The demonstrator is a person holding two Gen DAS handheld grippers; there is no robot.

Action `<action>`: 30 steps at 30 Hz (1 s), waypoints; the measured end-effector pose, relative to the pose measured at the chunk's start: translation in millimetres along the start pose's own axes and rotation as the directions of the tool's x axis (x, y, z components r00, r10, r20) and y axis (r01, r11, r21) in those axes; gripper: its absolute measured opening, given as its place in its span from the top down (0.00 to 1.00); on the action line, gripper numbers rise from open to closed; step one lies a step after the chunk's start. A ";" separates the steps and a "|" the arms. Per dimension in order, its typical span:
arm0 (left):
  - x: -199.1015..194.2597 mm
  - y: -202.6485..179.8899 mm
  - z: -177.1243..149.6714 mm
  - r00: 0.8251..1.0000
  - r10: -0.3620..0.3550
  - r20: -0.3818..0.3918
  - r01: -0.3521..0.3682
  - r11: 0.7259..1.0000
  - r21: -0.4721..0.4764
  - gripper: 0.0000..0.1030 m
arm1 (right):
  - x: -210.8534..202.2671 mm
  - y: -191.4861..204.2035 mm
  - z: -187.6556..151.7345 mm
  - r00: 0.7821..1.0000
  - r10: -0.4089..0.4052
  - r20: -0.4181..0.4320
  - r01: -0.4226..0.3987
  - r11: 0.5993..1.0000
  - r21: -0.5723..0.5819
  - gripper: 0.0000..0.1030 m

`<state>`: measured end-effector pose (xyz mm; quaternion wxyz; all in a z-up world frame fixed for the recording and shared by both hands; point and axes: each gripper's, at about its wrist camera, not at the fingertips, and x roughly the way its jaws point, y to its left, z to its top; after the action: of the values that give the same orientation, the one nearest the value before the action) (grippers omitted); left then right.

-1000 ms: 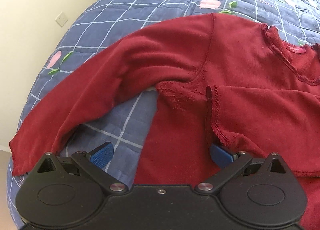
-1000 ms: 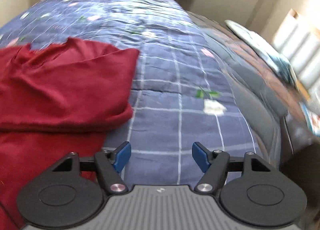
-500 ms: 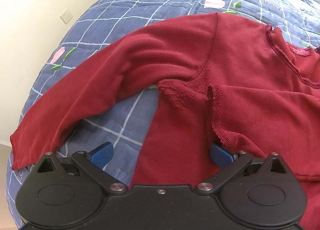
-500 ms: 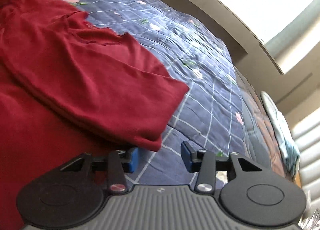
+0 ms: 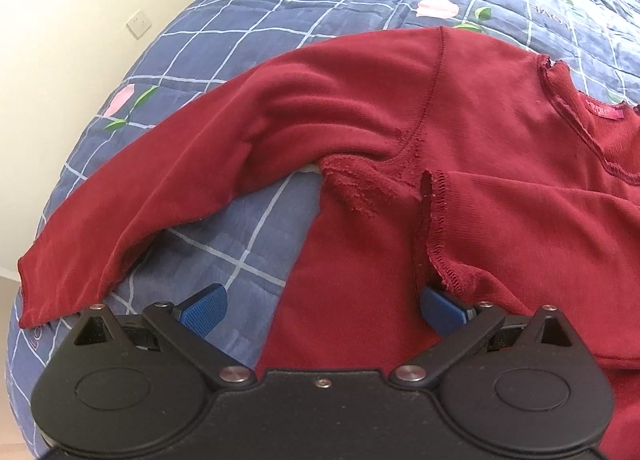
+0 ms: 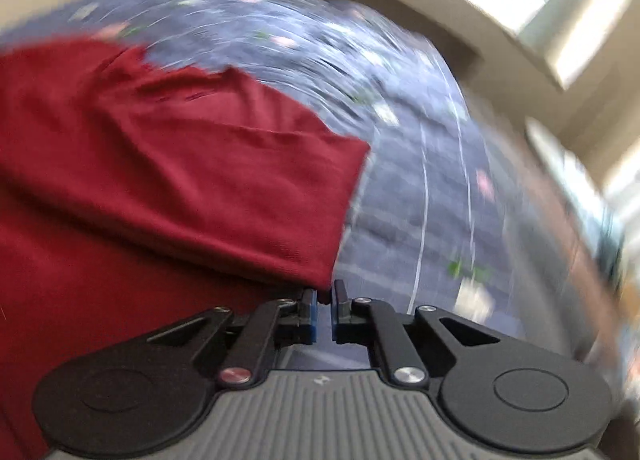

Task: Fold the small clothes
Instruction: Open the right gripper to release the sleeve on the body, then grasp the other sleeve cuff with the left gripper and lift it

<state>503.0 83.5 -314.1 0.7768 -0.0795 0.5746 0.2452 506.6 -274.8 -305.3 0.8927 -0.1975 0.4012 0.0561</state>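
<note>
A bed with a blue checked quilt (image 5: 248, 227) carries the red sweater (image 5: 460, 131), spread flat with one sleeve (image 5: 172, 195) extended toward the bed edge and the other folded across the body. Your right gripper (image 6: 325, 302) has just been closing; its jaws are clenched on the folded sleeve's corner (image 6: 320, 272). Your left gripper (image 5: 320, 306) is released, its jaws straddling the side seam. Expect light, limp knit that sags and stretches: grip hems and seams, not mid-panel.
</note>
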 end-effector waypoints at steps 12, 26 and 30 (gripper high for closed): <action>-14.1 24.9 -2.3 0.995 -0.066 0.077 0.073 0.993 -0.094 0.01 | 2.1 -7.7 -2.0 0.996 -0.018 -0.085 0.025 0.996 0.087 0.42; -43.5 154.5 -50.2 0.982 0.005 0.189 0.089 0.868 -0.488 0.01 | -54.9 33.3 -5.5 0.991 -0.020 -0.130 0.041 0.987 0.158 0.01; -37.8 202.5 -69.1 0.986 0.017 0.168 0.092 0.780 -0.619 0.01 | -73.3 64.2 1.0 0.994 0.032 -0.108 -0.016 0.988 0.155 0.01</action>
<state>340.1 220.2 -269.5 0.7560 -0.3232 0.3932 0.4116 441.5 -211.3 -270.4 0.8811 -0.1261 0.4552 0.0248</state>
